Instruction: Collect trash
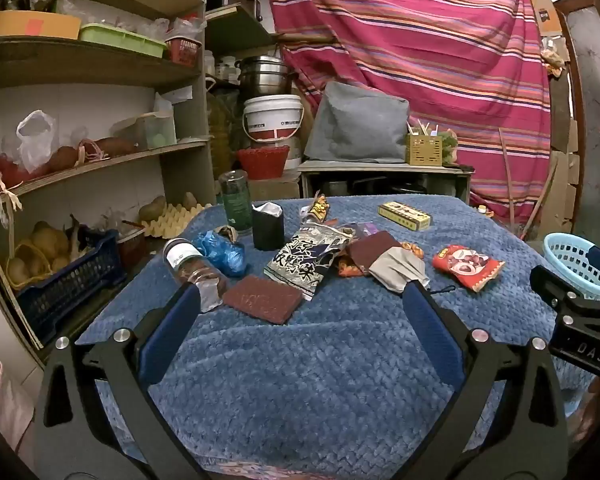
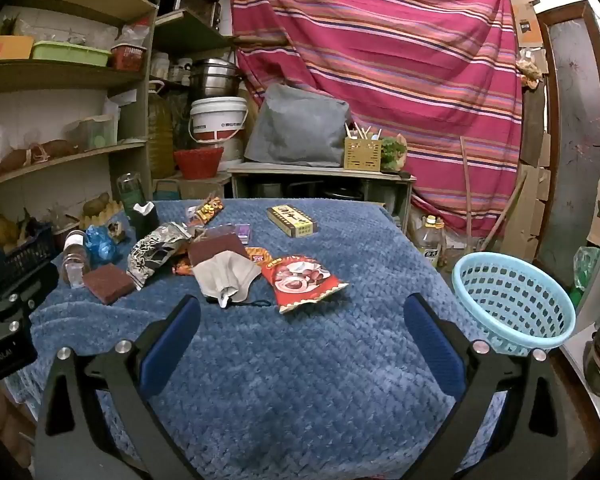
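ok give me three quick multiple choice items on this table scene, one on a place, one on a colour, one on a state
1. Where is the basket?
A. at the table's right edge
B. on the shelf
C. under the table

2. What colour is the table cover?
A. green
B. blue
C. white

3. How is the right gripper?
A. shut on a wrapper
B. shut, empty
C. open, empty

Answers: 1 A, it sits at the cover's right edge. 2 B, the quilted cloth is blue. 3 C, its fingers stand wide apart over bare cloth.

Each tool (image 1: pixel 302 296) — black frame, blue pads, silver screws.
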